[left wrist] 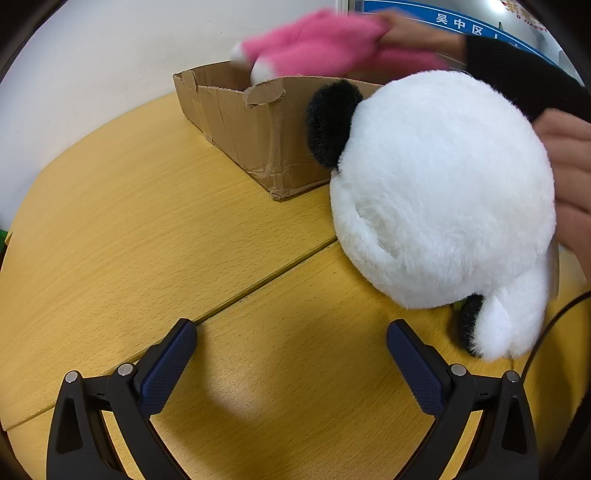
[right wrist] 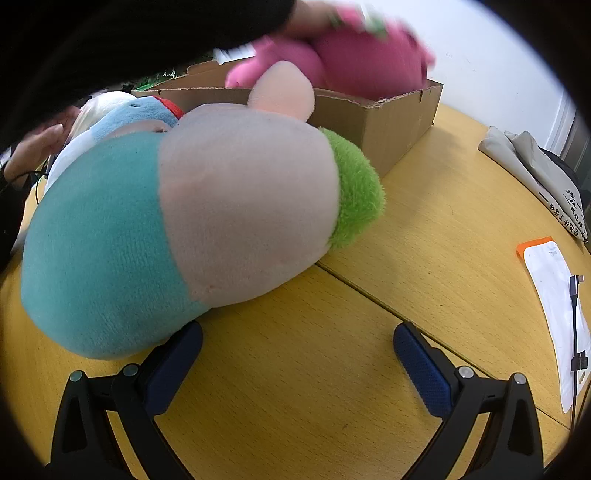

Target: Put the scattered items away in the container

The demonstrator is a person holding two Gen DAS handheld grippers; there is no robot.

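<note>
Yellow wood-grain runs across the whole surface (left wrist: 155, 236), split by a dark seam. At the left, the left gripper (left wrist: 291, 354) rests low over bare wood with its blue-padded fingers (left wrist: 168, 365) spread wide apart and nothing between them. Beyond it stands the cardboard box (left wrist: 251, 125), torn along its rim, close to the white wall. A bare hand (left wrist: 410, 33) holds a blurred pink plush (left wrist: 325, 44) above the box opening. Just right of the box a big white panda plush (left wrist: 443, 192) with a black ear sits on the surface, touching the box's near side, and another hand (left wrist: 569, 177) rests against its far flank. Further right, in the right wrist view, a large teal, grey and green plush (right wrist: 184, 221) lies in front of the box (right wrist: 391, 129) and blocks much of it; its teal end sits right above the right gripper's left finger. The right gripper (right wrist: 297, 354) is likewise wide apart and holds nothing. Off to the right lie a white pouch with an orange edge (right wrist: 550, 295), a cable (right wrist: 574, 325) across it, and a folded grey bag (right wrist: 532, 173).
</note>
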